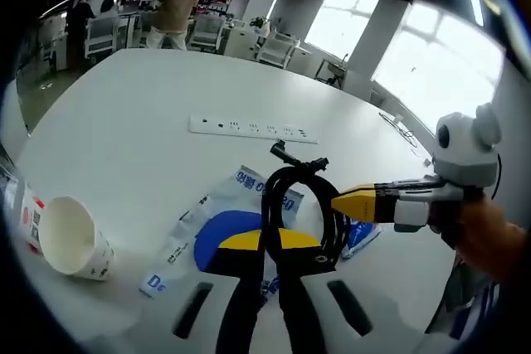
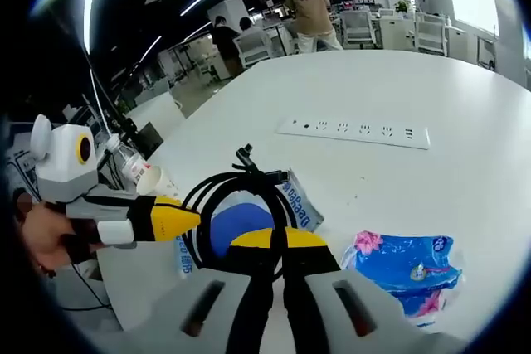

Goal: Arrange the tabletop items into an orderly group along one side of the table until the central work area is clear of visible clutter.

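A coiled black cable (image 1: 297, 205) stands lifted at lower centre over a blue-and-white packet (image 1: 217, 230) lying flat, a paper cup (image 1: 73, 238) on its side at lower left, and a blue tissue pack (image 2: 406, 269) at lower right.

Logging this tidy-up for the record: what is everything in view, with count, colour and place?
Coiled black cable: one, black, held between both grippers above the table.
Long white power strip: one, white, flat at mid-table.
White paper cup: one, white, on its side near the table edge.
Blue-and-white plastic packet: one, under the cable.
Blue floral tissue pack: one, blue with pink, on the table.
Clear plastic bottle: one, by the cup.
White round table: one.
Left gripper: yellow-tipped jaws, shut on the cable.
Right gripper: same, shut on the cable.
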### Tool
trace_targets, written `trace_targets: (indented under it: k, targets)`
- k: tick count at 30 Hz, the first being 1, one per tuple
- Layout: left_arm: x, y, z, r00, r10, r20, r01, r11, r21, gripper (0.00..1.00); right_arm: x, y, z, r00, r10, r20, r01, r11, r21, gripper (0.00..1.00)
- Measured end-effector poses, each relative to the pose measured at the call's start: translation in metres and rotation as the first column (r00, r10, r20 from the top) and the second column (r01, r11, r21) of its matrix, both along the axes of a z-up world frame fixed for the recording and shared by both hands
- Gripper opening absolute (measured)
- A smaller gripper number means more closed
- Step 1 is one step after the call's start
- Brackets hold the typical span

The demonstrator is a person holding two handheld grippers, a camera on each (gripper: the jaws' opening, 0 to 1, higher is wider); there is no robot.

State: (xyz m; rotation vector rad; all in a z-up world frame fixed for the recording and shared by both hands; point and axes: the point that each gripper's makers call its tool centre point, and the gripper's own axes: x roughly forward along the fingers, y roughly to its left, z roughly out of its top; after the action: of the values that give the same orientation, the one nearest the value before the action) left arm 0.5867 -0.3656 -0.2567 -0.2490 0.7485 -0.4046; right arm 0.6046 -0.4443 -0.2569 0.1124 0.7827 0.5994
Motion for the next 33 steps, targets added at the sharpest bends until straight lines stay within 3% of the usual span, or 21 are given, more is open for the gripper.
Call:
trace_targets:
  k: [21, 33]
  targets:
    - [-0.022, -0.025, 0.023, 0.998, -0.057, 0.028, 0.058, 0.998, -0.013, 0.02, -0.027, -0.024, 0.023, 0.999, -0.024, 0.022, 0.024, 1.000, 0.003, 0.00]
    - [-0.037, -0.043, 0.026, 0.995, -0.098, 0.028, 0.098, 0.995, -0.018, 0.02, -0.045, -0.043, 0.028, 0.998, -0.052, 0.024, 0.052, 0.999, 0.002, 0.00]
